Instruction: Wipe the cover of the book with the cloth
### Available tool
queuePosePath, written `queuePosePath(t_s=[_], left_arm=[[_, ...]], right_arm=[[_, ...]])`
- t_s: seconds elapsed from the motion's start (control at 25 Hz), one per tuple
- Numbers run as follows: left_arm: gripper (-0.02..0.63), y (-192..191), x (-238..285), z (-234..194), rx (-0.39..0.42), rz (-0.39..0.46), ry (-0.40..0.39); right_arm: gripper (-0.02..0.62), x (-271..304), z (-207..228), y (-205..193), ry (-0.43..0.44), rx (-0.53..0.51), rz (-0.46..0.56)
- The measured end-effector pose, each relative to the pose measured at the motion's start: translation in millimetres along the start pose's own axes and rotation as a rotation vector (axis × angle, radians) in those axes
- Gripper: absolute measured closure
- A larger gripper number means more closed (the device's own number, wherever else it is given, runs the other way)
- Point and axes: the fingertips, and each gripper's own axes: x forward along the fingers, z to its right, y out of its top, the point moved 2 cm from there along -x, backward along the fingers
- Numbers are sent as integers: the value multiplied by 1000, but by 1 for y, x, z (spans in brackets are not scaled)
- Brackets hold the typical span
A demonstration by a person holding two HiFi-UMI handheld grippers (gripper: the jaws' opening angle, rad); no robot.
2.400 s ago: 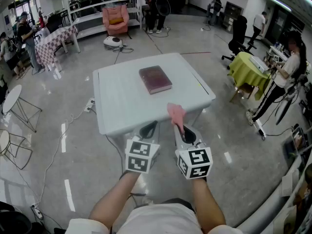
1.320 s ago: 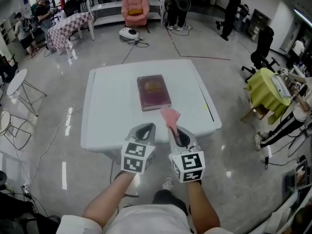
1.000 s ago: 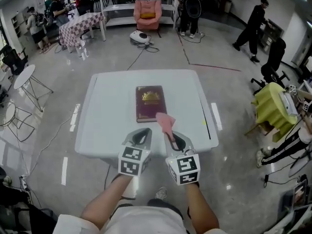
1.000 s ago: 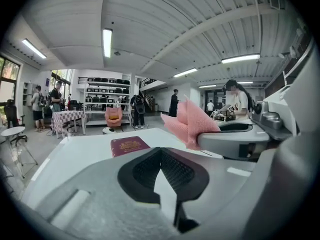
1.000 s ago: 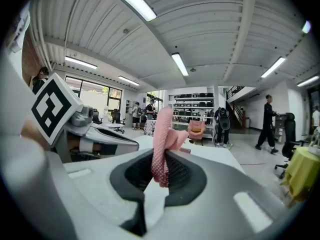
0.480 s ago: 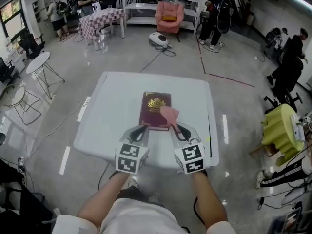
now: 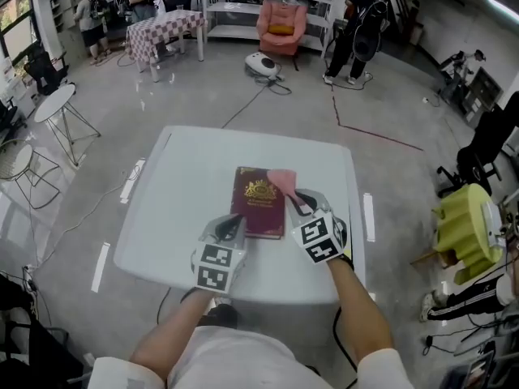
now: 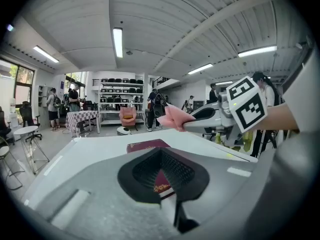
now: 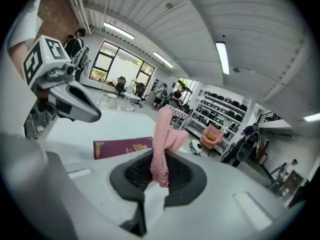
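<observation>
White table [image 7: 185,191] on glossy grey floor [image 7: 89,148]. Maroon book [image 7: 256,211], gold emblem, lies flat. Right gripper [image 7: 295,198] clamps pink cloth [image 7: 282,180]; left gripper [image 7: 230,221] closed, empty.

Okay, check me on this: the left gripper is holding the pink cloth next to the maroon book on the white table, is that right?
Not quite. The pink cloth is pinched in the right gripper, not the left, as the right gripper view shows. The left gripper is shut on nothing. The rest holds: the cloth is held next to the maroon book, which lies on the white table.
</observation>
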Motion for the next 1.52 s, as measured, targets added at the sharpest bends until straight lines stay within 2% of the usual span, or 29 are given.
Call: queuePosePath(t_s=[0.12, 0.36, 0.68, 1.0, 1.52], left_arm=[[600, -6, 18, -16, -15, -13, -6], [600, -15, 44, -48, -46, -34, -21], [600, -29, 70, -67, -66, -85, -54], [600, -35, 69, -73, -81, -87, -53], [600, -27, 65, -63, -91, -64, -45]], right_arm=[[560, 40, 8, -14, 28, -50, -69], [560, 105, 26, -34, 45, -130, -142], [560, 152, 34, -48, 89, -156, -202], [560, 152, 18, -46, 153, -136, -208], [560, 105, -14, -55, 212, -93, -193]])
